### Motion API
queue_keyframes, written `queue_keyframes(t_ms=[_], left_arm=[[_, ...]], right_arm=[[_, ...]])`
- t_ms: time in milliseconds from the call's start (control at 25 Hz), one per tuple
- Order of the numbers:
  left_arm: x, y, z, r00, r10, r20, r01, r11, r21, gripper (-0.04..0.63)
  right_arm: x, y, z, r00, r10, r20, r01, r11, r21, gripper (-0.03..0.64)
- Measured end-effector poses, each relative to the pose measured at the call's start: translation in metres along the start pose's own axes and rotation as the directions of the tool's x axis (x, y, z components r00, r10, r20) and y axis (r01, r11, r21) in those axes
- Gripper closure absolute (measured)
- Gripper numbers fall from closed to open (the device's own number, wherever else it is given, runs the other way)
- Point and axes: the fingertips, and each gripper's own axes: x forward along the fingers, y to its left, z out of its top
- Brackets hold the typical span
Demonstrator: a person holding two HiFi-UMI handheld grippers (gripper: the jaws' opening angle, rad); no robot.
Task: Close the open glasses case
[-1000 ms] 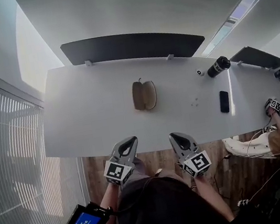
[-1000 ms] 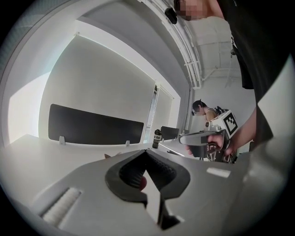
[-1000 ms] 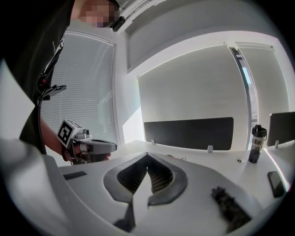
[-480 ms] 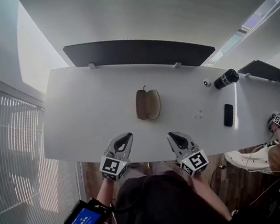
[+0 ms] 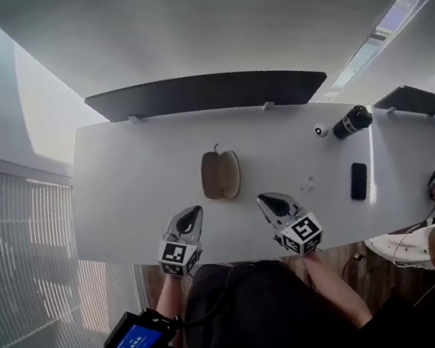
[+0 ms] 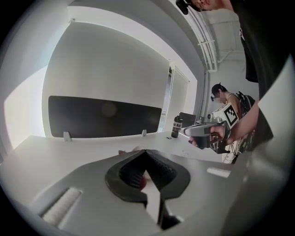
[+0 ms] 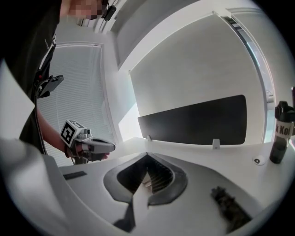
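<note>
ahead, glasses case, clear of l gripper, r gripper fingers.

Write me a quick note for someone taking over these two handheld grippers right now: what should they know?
Left gripper: jaws together, empty, held over the near edge of the table.
Right gripper: the same, beside it.
Glasses case: lies open around the table's middle, ahead of both grippers, neither touching it.
Done: nothing yet.
Left: reach the case and fold it shut.

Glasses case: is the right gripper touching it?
Apart. The head view shows bare white table between the glasses case and the right gripper, which is near the front edge.
</note>
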Motion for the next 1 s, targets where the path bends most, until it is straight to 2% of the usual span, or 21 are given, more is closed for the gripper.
queue_keyframes(t_ms=[120, 280, 520, 800, 1000], left_arm=[[0.022, 0.01, -0.019, 0.999, -0.026, -0.048, 0.023, 0.997, -0.069, 0.589], [0.044, 0.016, -0.013, 0.995, -0.081, -0.054, 0.072, 0.986, -0.151, 0.589], [0.07, 0.027, -0.06, 0.98, -0.149, -0.135, 0.128, 0.98, -0.154, 0.589], [0.083, 0.035, -0.08, 0.967, -0.174, -0.185, 0.133, 0.968, -0.214, 0.589], [0.087, 0.036, -0.085, 0.961, -0.186, -0.205, 0.138, 0.964, -0.227, 0.589]], right_arm=[[-0.001, -0.015, -0.005, 0.998, -0.058, -0.013, 0.059, 0.997, 0.045, 0.612], [0.002, -0.024, -0.019, 0.994, -0.106, -0.04, 0.109, 0.988, 0.108, 0.612], [0.017, -0.033, -0.028, 0.985, -0.157, -0.074, 0.166, 0.976, 0.141, 0.612], [0.032, -0.046, -0.02, 0.982, -0.167, -0.085, 0.178, 0.973, 0.146, 0.612], [0.038, -0.053, -0.016, 0.982, -0.167, -0.091, 0.179, 0.974, 0.138, 0.612]])
